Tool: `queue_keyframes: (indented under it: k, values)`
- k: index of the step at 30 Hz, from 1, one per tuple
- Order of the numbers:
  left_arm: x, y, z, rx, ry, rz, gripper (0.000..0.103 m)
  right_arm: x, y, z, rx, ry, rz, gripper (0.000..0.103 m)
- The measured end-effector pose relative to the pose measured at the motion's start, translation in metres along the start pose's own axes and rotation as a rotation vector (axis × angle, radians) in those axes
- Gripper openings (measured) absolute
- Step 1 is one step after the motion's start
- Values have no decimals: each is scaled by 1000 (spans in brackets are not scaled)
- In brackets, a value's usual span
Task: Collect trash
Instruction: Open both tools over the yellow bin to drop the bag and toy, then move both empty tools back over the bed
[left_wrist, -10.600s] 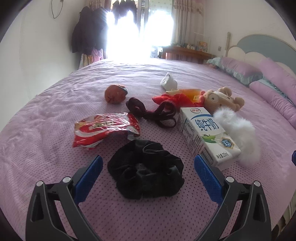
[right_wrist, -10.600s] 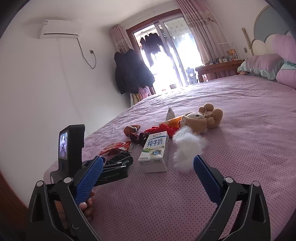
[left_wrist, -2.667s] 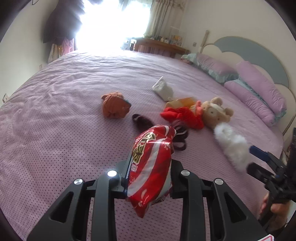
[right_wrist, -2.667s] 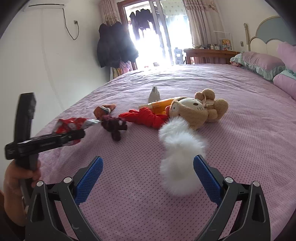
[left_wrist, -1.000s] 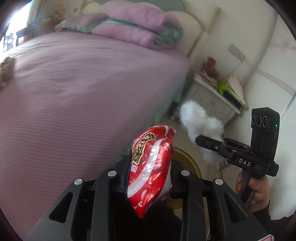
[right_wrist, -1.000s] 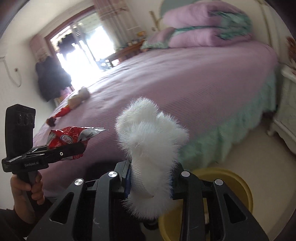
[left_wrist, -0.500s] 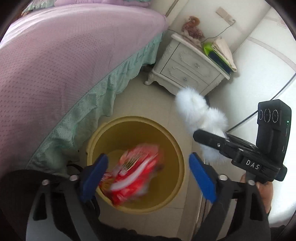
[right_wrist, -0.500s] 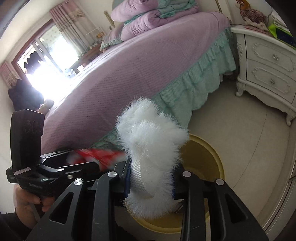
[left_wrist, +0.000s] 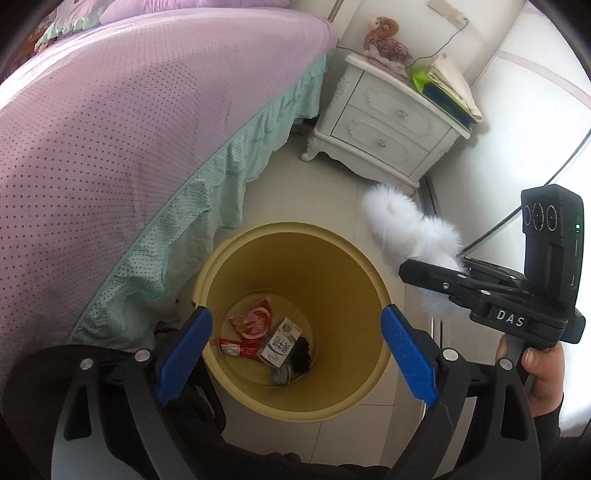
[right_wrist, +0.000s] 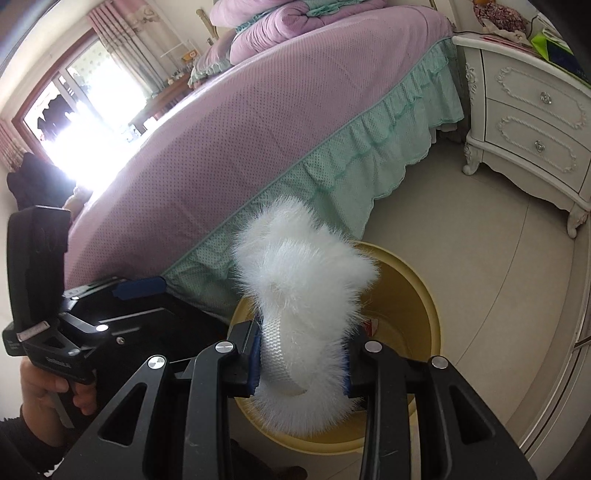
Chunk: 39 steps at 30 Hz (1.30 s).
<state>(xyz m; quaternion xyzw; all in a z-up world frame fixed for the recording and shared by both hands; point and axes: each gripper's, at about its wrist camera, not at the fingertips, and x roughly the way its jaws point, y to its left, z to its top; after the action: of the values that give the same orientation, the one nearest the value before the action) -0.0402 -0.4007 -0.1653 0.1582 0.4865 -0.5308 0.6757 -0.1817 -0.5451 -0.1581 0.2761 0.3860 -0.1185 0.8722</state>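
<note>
A yellow bin (left_wrist: 236, 254) stands on the floor beside the bed. In its bottom lie a red snack wrapper (left_wrist: 253, 318), a white milk carton (left_wrist: 281, 343) and a black cloth (left_wrist: 301, 354). My left gripper (left_wrist: 295, 349) is open and empty right above the bin. My right gripper (right_wrist: 300, 363) is shut on a white fluffy piece (right_wrist: 303, 291) and holds it over the bin's rim (right_wrist: 424, 291). The fluffy piece also shows in the left wrist view (left_wrist: 402, 232), to the right of the bin.
The bed with purple cover (left_wrist: 92, 122) and green skirt (left_wrist: 207, 177) runs along the bin's left. A white nightstand (left_wrist: 388, 129) with books and a plush toy stands beyond it. A white wall or door (left_wrist: 517, 147) is at the right. Tiled floor (right_wrist: 498, 277) surrounds the bin.
My left gripper has opened and the red snack wrapper has dropped to the bottom of the bin. My right gripper has kept the fluffy piece and shifted a little over the bin.
</note>
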Motion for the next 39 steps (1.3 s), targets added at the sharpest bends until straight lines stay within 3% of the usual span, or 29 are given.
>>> queue_keyframes:
  k: [2,4,5,15,29,35,39]
  values:
    - [0,-1,0,8,0,2,92,5,1,1,-7,15,-7,36]
    - [0,-1,-1,14,0,7,92,10,3,2,-9,25,-17,72]
    - [0,-1,-1,15,-1,9,92,11,4,2,-12,24,-21,76]
    - [1,1,-1,17,4,-3,93,10,-1,4,-12,35,-81,76]
    - [-7,0,-2,17,-10,-10,93,8,7,6,-30,46,-84,76]
    - [-32,-1,-4,17,-70,-4,93,-3,25,12,-66,-2,-44,76]
    - [-65,2,-9,22,-157,51,93,-9,51,19,-124,-51,6,78]
